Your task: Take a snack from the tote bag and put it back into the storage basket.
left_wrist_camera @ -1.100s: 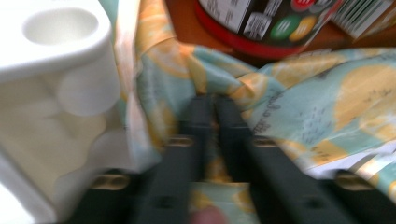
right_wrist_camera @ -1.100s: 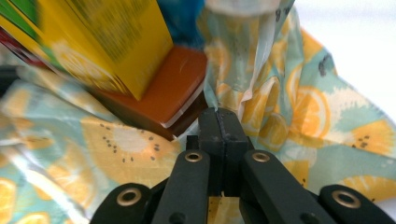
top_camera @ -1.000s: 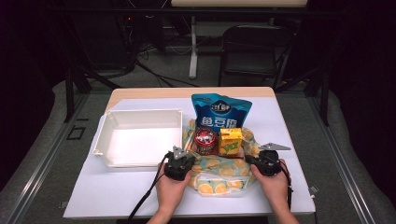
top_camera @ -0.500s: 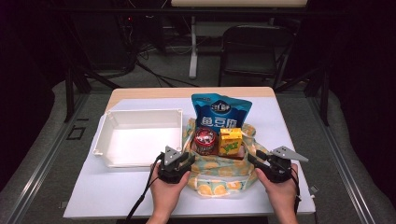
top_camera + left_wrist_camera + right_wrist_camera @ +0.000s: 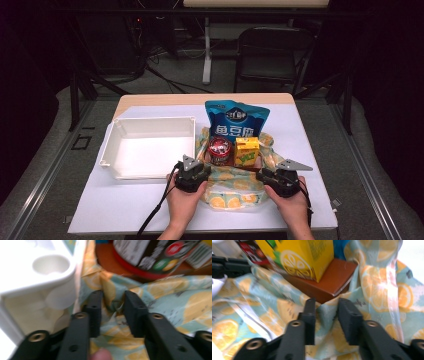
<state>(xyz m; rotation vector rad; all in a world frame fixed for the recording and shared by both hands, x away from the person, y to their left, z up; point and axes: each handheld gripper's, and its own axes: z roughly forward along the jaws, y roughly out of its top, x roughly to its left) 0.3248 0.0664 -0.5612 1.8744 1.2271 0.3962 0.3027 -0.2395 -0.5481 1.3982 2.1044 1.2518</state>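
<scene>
Both grippers, left gripper [image 5: 112,308] and right gripper [image 5: 324,315], pinch folds of the lemon-print cloth [image 5: 235,187], jaws nearly closed, likely to lift it.

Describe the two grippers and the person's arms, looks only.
Each gripper, left gripper and right gripper, has a black body topped by a grey three-cornered plate. The jaws are black flat bars with brass-coloured screw holes. A black cable trails from the left one. The forearms are bare, with no sleeves showing.

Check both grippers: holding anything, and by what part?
Left gripper and right gripper each straddle a raised fold of the lemon-print cloth near the brown tray's front corners. Jaws stand apart around the folds; firm clamping cannot be told.
</scene>
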